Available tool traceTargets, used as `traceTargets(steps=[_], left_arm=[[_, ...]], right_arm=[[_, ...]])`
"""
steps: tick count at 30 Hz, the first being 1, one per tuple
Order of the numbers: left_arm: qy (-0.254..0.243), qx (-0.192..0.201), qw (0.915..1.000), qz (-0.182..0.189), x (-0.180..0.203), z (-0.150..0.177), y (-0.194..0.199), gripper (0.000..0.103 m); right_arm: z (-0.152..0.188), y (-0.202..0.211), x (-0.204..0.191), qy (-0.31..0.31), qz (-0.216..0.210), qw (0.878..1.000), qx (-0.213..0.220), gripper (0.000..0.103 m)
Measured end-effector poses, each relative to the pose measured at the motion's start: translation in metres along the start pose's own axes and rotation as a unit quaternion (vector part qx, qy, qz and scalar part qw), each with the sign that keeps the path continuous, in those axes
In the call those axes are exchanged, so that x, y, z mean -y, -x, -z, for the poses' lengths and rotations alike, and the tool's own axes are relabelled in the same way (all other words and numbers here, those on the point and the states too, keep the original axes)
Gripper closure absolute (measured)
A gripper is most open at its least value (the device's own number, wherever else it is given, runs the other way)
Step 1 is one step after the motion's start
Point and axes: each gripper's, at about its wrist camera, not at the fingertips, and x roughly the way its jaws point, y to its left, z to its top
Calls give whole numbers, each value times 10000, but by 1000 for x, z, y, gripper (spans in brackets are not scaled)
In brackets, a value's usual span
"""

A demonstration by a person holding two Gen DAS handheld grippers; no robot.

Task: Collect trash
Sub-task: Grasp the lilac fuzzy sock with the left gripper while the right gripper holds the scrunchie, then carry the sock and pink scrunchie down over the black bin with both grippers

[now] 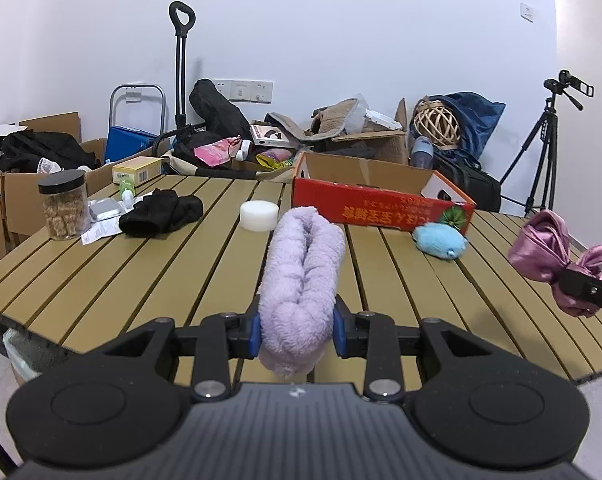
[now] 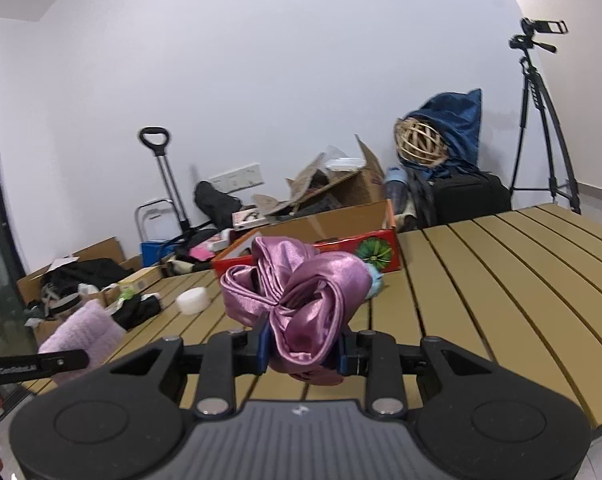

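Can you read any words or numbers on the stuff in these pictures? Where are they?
Red cardboard box: yellow Chinese characters, upside down, too blurred to read.
Yellow box: a barcode, digits too small.
Paper slip beside the jar: print too small.
Left gripper arm: white lettering, too blurred.
Nothing else readable.

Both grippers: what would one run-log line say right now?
left gripper: shut on lilac fluffy cloth | right gripper: shut on pink satin cloth | both above slatted table

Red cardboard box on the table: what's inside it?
The red box is open at the top, but both wrist views show only its bare brown inner walls and flaps. Its front wall hides the bottom, so any contents cannot be seen. A blue plush toy lies outside, in front.
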Motion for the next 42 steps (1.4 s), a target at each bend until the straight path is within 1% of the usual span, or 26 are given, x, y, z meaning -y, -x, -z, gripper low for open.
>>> traceTargets(steps=[3, 8, 13, 19, 24, 33, 37, 42], left_arm=[[-23, -45, 10000, 18, 1, 8, 13, 70], [-100, -172, 9998, 23, 2, 26, 31, 70], [-80, -364, 9993, 32, 0, 46, 43, 70], [-120, -616, 9980, 34, -6, 71, 54, 70], [-134, -856, 9962, 20, -13, 94, 59, 70], [-204, -1401, 9899, -6, -19, 147, 60, 70], [-262, -1576, 9871, -18, -21, 166, 57, 70], [-253, -1783, 9836, -24, -24, 181, 47, 70]], right_arm=[[10, 14, -8, 57, -171, 9998, -21, 74], [35, 31, -22, 117, -452, 9985, -270, 74], [63, 42, -33, 184, -617, 9960, -624, 74], [100, 46, -42, 202, -687, 9902, -1196, 74], [131, 50, -49, 245, -643, 9843, -1627, 74], [186, 49, -65, 331, -503, 9642, -2583, 74], [206, 49, -69, 354, -360, 9540, -2956, 74], [222, 50, -67, 315, -122, 9446, -3266, 74]])
